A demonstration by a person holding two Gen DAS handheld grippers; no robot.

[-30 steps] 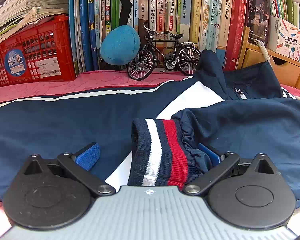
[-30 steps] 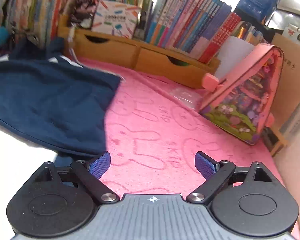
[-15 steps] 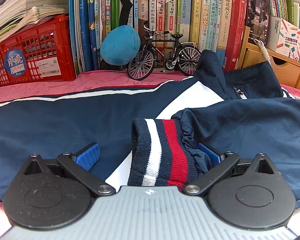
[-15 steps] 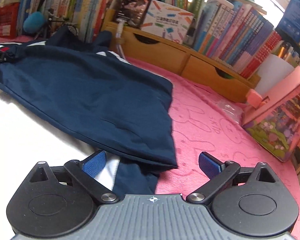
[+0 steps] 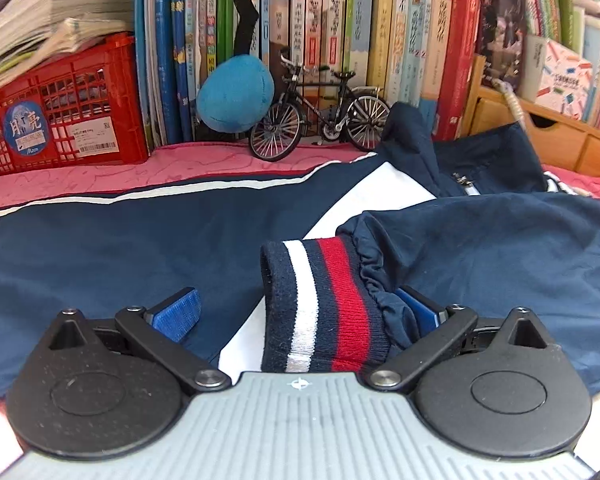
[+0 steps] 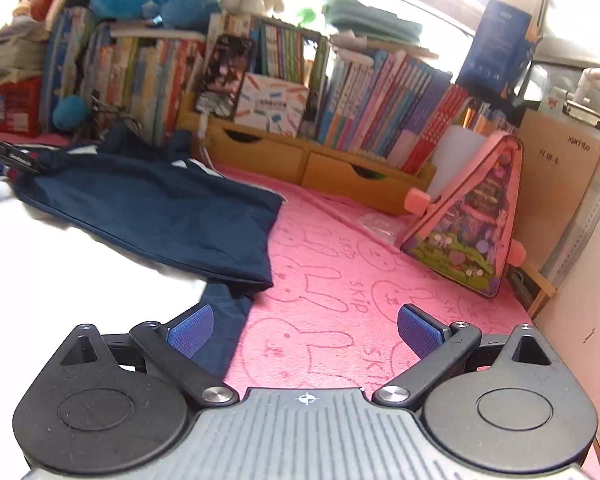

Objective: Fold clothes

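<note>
Navy-and-white zip jacket [image 5: 100, 240] lies spread flat on pink bunny-print towel cloth [image 6: 340, 280] covering the desk. Right sleeve is folded across the jacket body, and its ribbed cuff with navy, white and red stripes [image 5: 320, 304] sits between the fingers of the left gripper [image 5: 296, 312]. Left gripper jaws are wide apart, not clamped; the right blue pad [image 5: 416, 310] touches the gathered fabric beside the cuff, the left pad [image 5: 178, 314] is clear of the cuff, over navy fabric.

Right gripper [image 6: 304, 328] is spread open and holds nothing, hovering over the pink cloth at the jacket's lower right edge; its left pad [image 6: 192, 330] is over a navy fabric corner, its right pad [image 6: 418, 332] over bare cloth. Right view slightly blurred.

Behind the jacket: small black model bicycle [image 5: 320, 120], blue plush ball [image 5: 234, 94], red plastic crate [image 5: 64, 120], row of upright books [image 5: 380, 40]. Right side: wooden 2-drawer organiser [image 6: 308, 160], pink triangular pouch [image 6: 472, 220] leaning near it.
</note>
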